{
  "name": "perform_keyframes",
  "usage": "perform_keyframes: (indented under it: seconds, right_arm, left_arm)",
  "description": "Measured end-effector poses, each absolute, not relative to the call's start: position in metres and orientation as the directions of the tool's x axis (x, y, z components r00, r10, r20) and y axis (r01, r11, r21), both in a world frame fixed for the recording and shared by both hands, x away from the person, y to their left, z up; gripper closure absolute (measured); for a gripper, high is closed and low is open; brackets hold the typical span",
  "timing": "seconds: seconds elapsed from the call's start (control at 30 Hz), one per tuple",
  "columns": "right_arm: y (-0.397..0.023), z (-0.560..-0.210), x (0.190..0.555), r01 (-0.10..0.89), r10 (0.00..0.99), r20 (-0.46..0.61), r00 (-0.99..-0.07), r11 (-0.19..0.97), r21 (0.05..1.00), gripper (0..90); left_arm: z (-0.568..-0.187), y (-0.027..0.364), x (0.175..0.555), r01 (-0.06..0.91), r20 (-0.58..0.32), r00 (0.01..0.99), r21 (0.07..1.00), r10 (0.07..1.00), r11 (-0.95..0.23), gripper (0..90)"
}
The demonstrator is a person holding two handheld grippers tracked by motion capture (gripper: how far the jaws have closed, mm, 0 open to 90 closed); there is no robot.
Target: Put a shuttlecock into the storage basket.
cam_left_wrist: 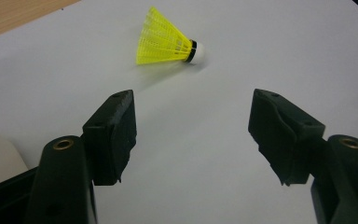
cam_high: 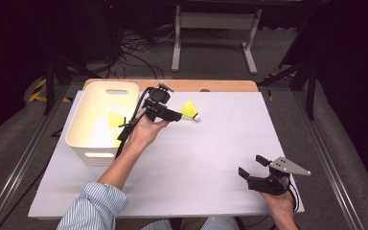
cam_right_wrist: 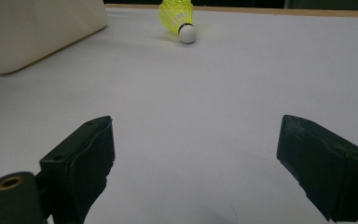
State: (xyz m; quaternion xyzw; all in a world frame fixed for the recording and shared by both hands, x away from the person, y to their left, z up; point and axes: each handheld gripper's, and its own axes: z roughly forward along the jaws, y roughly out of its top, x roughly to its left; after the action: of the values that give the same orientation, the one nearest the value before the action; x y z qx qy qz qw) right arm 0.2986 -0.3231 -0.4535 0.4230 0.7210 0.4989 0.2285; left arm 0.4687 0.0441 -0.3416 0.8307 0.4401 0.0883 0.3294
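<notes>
Black jaws of the left gripper [cam_left_wrist: 193, 135] stand wide apart low in its own view, released, with bare white table [cam_left_wrist: 51, 70] between them and the yellow shuttlecock [cam_left_wrist: 168, 43] lying on its side a little ahead, apart from both pads. By size, the table comes first: its smooth white sheet gives the shuttlecock nothing to brace against, so a jaw that nudges the skirt before the other arrives would likely slide or roll it away on its round cork. Next is the white bin [cam_high: 103, 120] at the table's left, already holding yellow shuttlecocks; it sits just beside the left hand, and I judge its near wall could catch the trailing cable or the gripper's body on the carry across. The left gripper [cam_high: 175, 115] in the high view points toward the shuttlecock [cam_high: 190, 111], close but not around it. The right gripper [cam_high: 254, 166] rests well apart at the near right corner, its jaws also spread and empty. Smallest is the shuttlecock itself: its thin plastic skirt could crush or spring out if pinched hard across the feathers instead of near the cork.
</notes>
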Motion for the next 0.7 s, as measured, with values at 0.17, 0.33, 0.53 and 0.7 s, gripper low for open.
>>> perform_keyframes:
  seconds: [0.17, 0.33, 0.53, 0.7]
  right_arm:
    - [-0.324, -0.454, 0.299, 0.382, 0.839, 0.093, -0.536, 0.143, 0.913, 11.8]
    - [-0.324, -0.454, 0.299, 0.382, 0.837, 0.093, -0.539, 0.144, 0.913, 11.8]
    - [-0.324, -0.454, 0.299, 0.382, 0.837, 0.097, -0.539, 0.140, 0.913, 11.8]
    - [-0.324, -0.454, 0.299, 0.382, 0.836, 0.097, -0.540, 0.141, 0.913, 11.9]
  left_arm:
    - [-0.347, 0.040, 0.474, 0.680, -0.148, 0.596, 0.615, 0.789, -0.398, 33.0]
    - [-0.350, 0.036, 0.478, 0.684, -0.159, 0.592, 0.619, 0.790, -0.387, 32.9]
    - [-0.356, 0.031, 0.485, 0.687, -0.165, 0.594, 0.613, 0.788, -0.390, 33.0]
    - [-0.358, 0.028, 0.489, 0.690, -0.165, 0.591, 0.611, 0.789, -0.389, 32.9]
